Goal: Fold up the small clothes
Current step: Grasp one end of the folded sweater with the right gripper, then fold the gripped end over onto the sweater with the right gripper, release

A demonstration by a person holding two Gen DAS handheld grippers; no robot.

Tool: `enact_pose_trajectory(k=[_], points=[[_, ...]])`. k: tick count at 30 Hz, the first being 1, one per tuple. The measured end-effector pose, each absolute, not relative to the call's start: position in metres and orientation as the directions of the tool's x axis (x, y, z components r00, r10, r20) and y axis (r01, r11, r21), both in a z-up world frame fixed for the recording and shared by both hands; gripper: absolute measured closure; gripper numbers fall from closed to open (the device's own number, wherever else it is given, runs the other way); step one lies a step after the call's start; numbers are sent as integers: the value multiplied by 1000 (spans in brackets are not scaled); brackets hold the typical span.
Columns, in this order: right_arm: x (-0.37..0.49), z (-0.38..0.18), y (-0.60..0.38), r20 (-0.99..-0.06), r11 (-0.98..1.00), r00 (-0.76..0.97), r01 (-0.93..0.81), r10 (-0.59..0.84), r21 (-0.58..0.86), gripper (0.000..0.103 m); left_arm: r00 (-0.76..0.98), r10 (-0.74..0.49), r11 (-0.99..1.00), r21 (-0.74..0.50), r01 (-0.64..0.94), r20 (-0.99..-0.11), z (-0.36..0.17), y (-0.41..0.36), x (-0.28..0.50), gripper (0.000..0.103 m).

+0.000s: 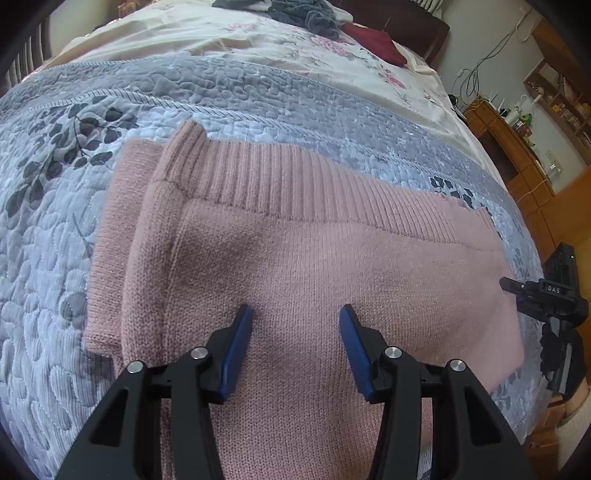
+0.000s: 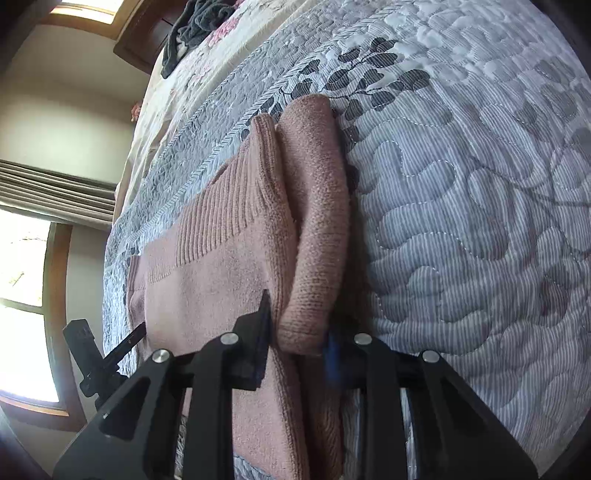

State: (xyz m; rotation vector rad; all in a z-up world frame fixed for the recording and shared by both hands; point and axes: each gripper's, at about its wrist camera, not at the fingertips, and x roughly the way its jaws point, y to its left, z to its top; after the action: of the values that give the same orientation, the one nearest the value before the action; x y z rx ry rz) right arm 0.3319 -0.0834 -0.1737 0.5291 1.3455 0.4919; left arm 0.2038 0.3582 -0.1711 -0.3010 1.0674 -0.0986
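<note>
A pink knitted sweater (image 1: 314,251) lies flat on the quilted bedspread (image 1: 44,229), its ribbed band (image 1: 295,184) toward the far side. A folded sleeve (image 1: 110,240) lies along its left edge. My left gripper (image 1: 295,314) hovers over the sweater's middle, open, with nothing between its blue fingers (image 1: 238,347). In the right wrist view the same sweater (image 2: 207,266) shows a thick folded sleeve (image 2: 317,206). My right gripper (image 2: 299,325) is closed around the near end of this fold. One finger (image 2: 263,314) shows; the other is mostly hidden behind the knit.
A black device (image 1: 550,295) stands at the bed's edge beside the sweater, also visible as a black device (image 2: 88,343). A grey towel (image 1: 306,14) and dark red cloth (image 1: 373,40) lie far up the bed. Wooden furniture (image 1: 517,155) stands on the right, windows (image 2: 22,332) on the left.
</note>
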Motion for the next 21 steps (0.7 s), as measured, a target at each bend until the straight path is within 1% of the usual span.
enact_pose_trajectory(k=[11, 14, 17, 21], points=[[327, -183, -88, -775, 784, 172, 23, 608, 620, 80, 492, -236, 948, -310, -74, -838, -175, 361, 204, 53], [327, -178, -85, -790, 797, 178, 45, 587, 602, 81, 494, -227, 947, -309, -90, -840, -172, 360, 203, 53], [328, -157, -75, -801, 813, 192, 32, 566, 582, 82, 486, -233, 939, -325, -111, -842, -161, 361, 199, 53], [325, -106, -43, -781, 805, 205, -78, 590, 588, 82, 508, -259, 935, -345, -80, -822, -144, 362, 180, 53]])
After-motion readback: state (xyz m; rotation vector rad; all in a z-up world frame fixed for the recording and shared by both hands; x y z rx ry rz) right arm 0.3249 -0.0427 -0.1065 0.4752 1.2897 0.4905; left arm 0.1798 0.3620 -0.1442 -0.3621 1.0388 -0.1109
